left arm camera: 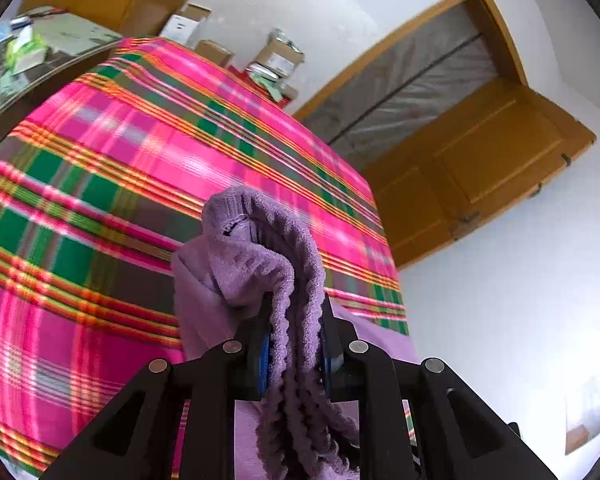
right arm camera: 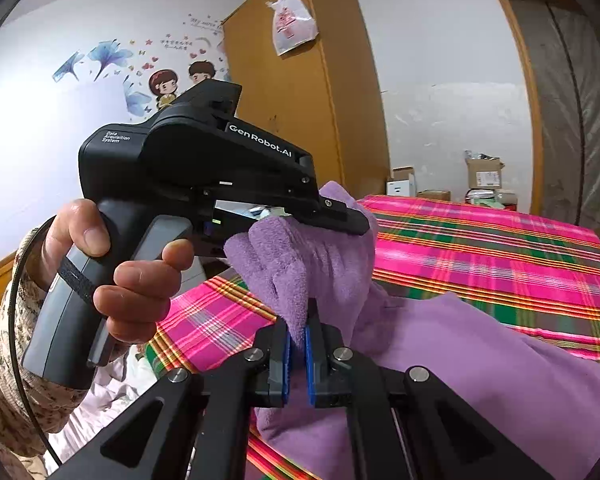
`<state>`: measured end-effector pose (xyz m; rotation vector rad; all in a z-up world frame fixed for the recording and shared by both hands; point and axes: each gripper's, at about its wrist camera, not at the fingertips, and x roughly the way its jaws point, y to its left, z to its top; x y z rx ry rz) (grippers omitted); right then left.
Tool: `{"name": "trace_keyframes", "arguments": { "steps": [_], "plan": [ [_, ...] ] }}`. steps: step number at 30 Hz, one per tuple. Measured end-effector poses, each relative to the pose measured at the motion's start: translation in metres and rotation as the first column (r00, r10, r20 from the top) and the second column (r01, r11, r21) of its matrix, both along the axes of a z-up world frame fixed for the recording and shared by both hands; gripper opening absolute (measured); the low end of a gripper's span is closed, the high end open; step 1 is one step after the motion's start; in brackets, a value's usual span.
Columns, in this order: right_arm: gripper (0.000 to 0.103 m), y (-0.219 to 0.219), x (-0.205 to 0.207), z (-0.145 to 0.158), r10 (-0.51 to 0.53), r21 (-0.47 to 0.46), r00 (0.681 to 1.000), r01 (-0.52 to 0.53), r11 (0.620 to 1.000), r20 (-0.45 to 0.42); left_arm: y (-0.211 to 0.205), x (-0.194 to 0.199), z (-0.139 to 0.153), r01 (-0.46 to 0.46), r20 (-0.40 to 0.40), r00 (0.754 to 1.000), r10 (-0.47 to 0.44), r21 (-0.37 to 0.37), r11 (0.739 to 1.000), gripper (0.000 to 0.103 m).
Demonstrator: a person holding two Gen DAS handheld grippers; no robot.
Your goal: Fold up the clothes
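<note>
A fuzzy purple garment [left arm camera: 252,264] is bunched up and lifted above the bed. My left gripper [left arm camera: 294,308] is shut on a thick ribbed fold of it, which hangs down between the blue pads. In the right wrist view my right gripper [right arm camera: 298,320] is shut on another bunch of the purple garment [right arm camera: 480,360], whose body trails to the right over the bed. The left gripper [right arm camera: 352,220], held by a hand [right arm camera: 132,280] in a floral sleeve, clamps the cloth just above and behind my right one.
The bed wears a pink, green and orange plaid cover [left arm camera: 100,200]. Cardboard boxes [left arm camera: 280,58] stand against the far wall. A wooden wardrobe [right arm camera: 304,92] with a plastic bag, a wooden door [left arm camera: 480,160] and a cluttered glass-topped table [left arm camera: 32,60] surround the bed.
</note>
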<state>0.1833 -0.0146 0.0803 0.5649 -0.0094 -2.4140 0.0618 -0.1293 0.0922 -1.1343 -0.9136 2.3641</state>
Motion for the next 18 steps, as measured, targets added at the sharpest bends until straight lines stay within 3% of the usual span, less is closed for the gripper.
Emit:
{"name": "trace_keyframes", "arguments": {
  "steps": [18],
  "plan": [
    [0.006,0.061,0.002,-0.012,-0.117,0.005,0.992,0.117,0.993,0.043,0.080,-0.022,-0.010,0.137,0.050,0.990,-0.135,-0.033,0.990,0.019]
  ]
}}
